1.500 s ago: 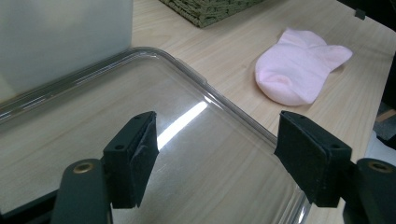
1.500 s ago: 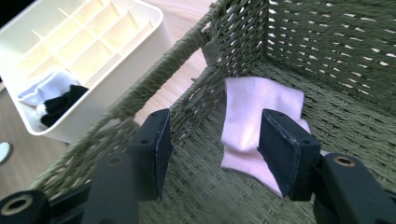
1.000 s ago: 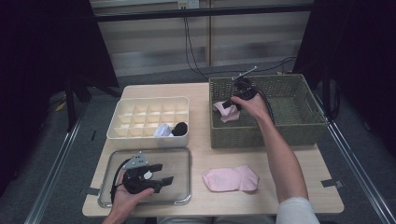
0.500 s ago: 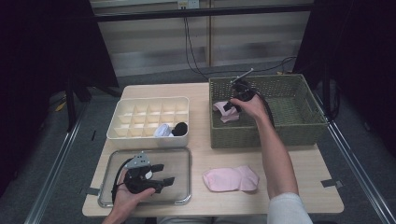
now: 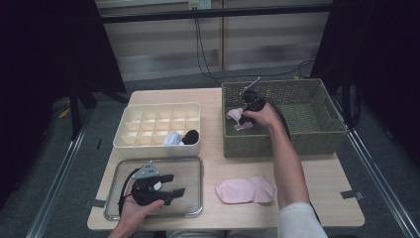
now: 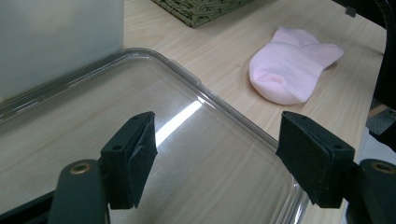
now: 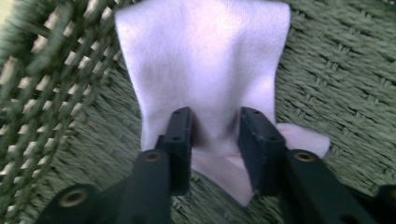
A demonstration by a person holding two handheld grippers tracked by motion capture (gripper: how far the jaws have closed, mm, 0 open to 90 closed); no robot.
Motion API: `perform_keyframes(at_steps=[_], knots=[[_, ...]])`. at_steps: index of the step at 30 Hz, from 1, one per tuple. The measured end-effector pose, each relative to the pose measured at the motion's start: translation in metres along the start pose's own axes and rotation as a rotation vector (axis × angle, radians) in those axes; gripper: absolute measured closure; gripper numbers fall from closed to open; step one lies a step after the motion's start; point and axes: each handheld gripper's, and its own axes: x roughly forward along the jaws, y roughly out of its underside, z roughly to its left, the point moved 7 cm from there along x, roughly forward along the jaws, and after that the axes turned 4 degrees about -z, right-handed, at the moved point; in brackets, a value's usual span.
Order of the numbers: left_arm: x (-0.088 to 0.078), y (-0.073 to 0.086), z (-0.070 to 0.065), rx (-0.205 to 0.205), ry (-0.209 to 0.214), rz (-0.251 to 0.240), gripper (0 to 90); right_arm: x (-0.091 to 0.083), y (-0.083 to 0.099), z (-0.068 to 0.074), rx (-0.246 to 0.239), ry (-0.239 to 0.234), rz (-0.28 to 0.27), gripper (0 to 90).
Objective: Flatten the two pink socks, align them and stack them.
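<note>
My right hand-held gripper (image 5: 246, 115) reaches into the green woven wicker basket (image 5: 317, 130) at the far right of the pale wooden surface (image 5: 317, 198), its jaws just closing on either side of the pale pink sock (image 7: 205, 70) lying near the basket's left wall. Left of the basket sits the cream plastic divided organiser box (image 5: 148, 119), holding a white rolled sock (image 5: 172, 139) and a black rolled sock (image 5: 191, 135) in its near-right compartments. In front of that box lies the clear plastic tray (image 5: 190, 171), over which my left hand-held gripper (image 5: 168, 184) rests with jaws apart, and a second pink sock (image 5: 245, 189) lies to the tray's right, in front of the basket.

A light wooden table (image 5: 218, 163) carries a cream divider box (image 5: 158, 130), a green woven basket (image 5: 285, 139) and a clear tray (image 5: 190, 198). A pink sock (image 5: 245, 189) lies flat on the wood, beyond the left gripper's (image 5: 171, 184) open fingertips.
</note>
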Motion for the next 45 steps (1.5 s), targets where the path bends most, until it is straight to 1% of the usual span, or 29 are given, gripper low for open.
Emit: perform_keyframes(at_steps=[1,3,4,5,7,9,11,13,14,15,16,17,20,24,27,29,30,32,35,38,40,43,45], knots=[[0.000,0.000,0.000,0.001,0.000,0.001,28.0,0.000,0.000,0.000,0.010,-0.004,0.001,70.5],[-0.001,0.000,0.001,0.000,-0.005,0.005,28.0,0.000,0.001,-0.002,0.010,0.000,0.010,77.2],[-0.001,0.000,0.001,-0.001,-0.005,0.005,28.0,0.000,0.001,-0.001,0.002,0.003,0.008,81.8],[0.000,0.000,0.001,-0.002,-0.003,0.000,28.0,-0.001,0.001,0.000,-0.005,0.000,0.005,84.6],[0.000,0.000,0.002,0.000,-0.005,0.005,28.0,-0.002,0.001,0.000,-0.005,-0.002,0.005,86.3],[0.000,0.000,0.002,0.004,-0.005,0.001,28.0,-0.003,0.001,0.001,-0.009,-0.003,0.001,86.9],[-0.001,0.000,0.002,-0.002,-0.005,-0.001,28.1,-0.007,-0.002,0.003,-0.005,-0.035,-0.034,86.9],[-0.001,0.000,0.003,0.000,-0.007,0.001,28.0,-0.012,-0.003,0.004,-0.012,-0.055,-0.058,86.9],[-0.001,0.000,0.003,0.000,-0.008,0.002,28.0,-0.015,-0.002,0.005,-0.011,-0.067,-0.060,86.9],[-0.001,0.000,0.003,0.000,-0.008,0.002,28.1,-0.018,-0.002,0.005,-0.015,-0.069,-0.071,86.9],[0.000,0.000,0.003,-0.001,-0.008,0.000,28.0,-0.022,-0.003,0.005,-0.011,-0.086,-0.082,86.9],[0.000,0.000,0.003,0.004,-0.009,0.003,28.0,-0.026,-0.002,0.005,-0.013,-0.092,-0.084,86.9],[0.000,0.000,0.003,0.003,-0.012,0.004,28.0,-0.039,-0.001,0.004,-0.006,-0.113,-0.121,86.9],[0.000,0.000,0.004,-0.001,-0.014,0.004,28.1,-0.053,0.003,0.005,-0.019,-0.123,-0.158,86.9],[0.001,0.000,0.003,0.002,-0.010,0.004,28.1,-0.061,0.006,0.007,-0.020,-0.143,-0.191,86.9],[0.001,0.000,0.002,0.002,-0.009,0.004,28.1,-0.067,0.009,0.007,-0.009,-0.153,-0.200,86.9],[0.002,0.000,0.002,0.006,-0.008,0.007,28.1,-0.069,0.009,0.007,-0.010,-0.157,-0.214,86.9],[0.002,0.000,0.002,0.004,-0.006,0.006,28.0,-0.075,0.011,0.008,-0.002,-0.163,-0.219,87.0],[0.001,-0.001,0.002,0.003,-0.006,0.002,28.1,-0.084,0.011,0.010,0.009,-0.176,-0.248,87.1],[0.001,0.000,0.002,0.001,-0.008,0.001,28.0,-0.091,0.014,0.012,0.001,-0.190,-0.278,87.1],[0.002,0.000,0.001,0.004,-0.005,0.004,28.0,-0.095,0.017,0.015,-0.008,-0.189,-0.285,87.1],[0.001,0.000,0.001,0.007,-0.006,0.006,28.1,-0.102,0.021,0.016,-0.006,-0.191,-0.295,87.1],[0.001,-0.001,0.001,0.003,-0.010,-0.004,28.2,-0.108,0.022,0.016,-0.005,-0.203,-0.312,87.0]])
